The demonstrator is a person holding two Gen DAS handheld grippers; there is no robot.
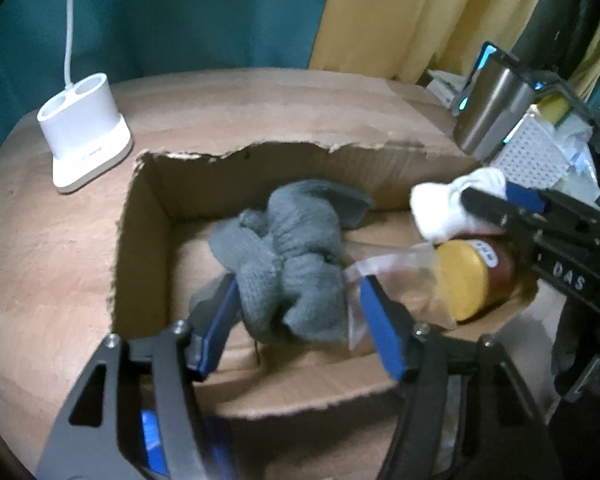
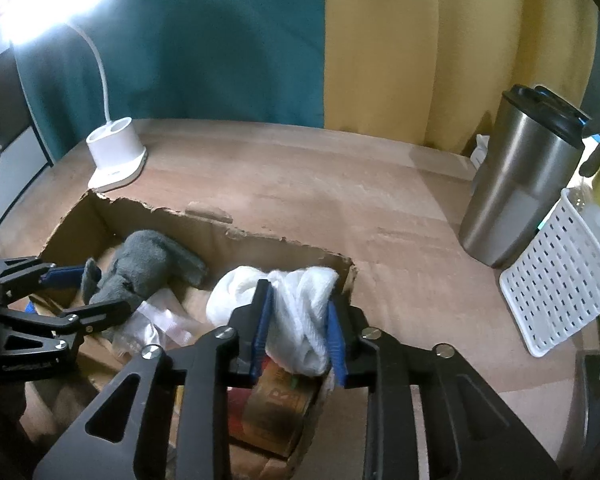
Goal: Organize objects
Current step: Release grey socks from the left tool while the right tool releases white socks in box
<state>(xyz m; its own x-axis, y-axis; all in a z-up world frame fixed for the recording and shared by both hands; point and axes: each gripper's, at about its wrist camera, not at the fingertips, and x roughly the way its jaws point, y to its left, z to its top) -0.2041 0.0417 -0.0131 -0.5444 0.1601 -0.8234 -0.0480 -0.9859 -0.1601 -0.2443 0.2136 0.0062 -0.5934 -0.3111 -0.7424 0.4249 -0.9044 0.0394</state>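
Observation:
A torn-edged cardboard box [image 1: 148, 208] [image 2: 284, 248] lies on the wooden table. A crumpled grey sock [image 1: 292, 248] [image 2: 140, 264] rests on its floor. My left gripper [image 1: 300, 312] [image 2: 86, 292] is open, its blue pads standing apart on either side of the sock. At the box's right end, a white sock [image 1: 440, 204] [image 2: 296, 308] sits on a jar with a yellow lid [image 1: 464, 276] [image 2: 276, 400]. My right gripper [image 2: 300, 328] [image 1: 472, 196] is partly open, and the white sock bulges loosely between its pads. A clear plastic bag [image 1: 400, 276] [image 2: 160, 316] lies between sock and jar.
A white lamp base [image 1: 84, 136] [image 2: 116, 156] with a cable stands behind the box on the left. A steel tumbler [image 2: 516, 192] [image 1: 488, 116] and a white perforated basket [image 2: 556, 280] stand at the right. Teal and yellow curtains hang behind the table [image 2: 300, 184].

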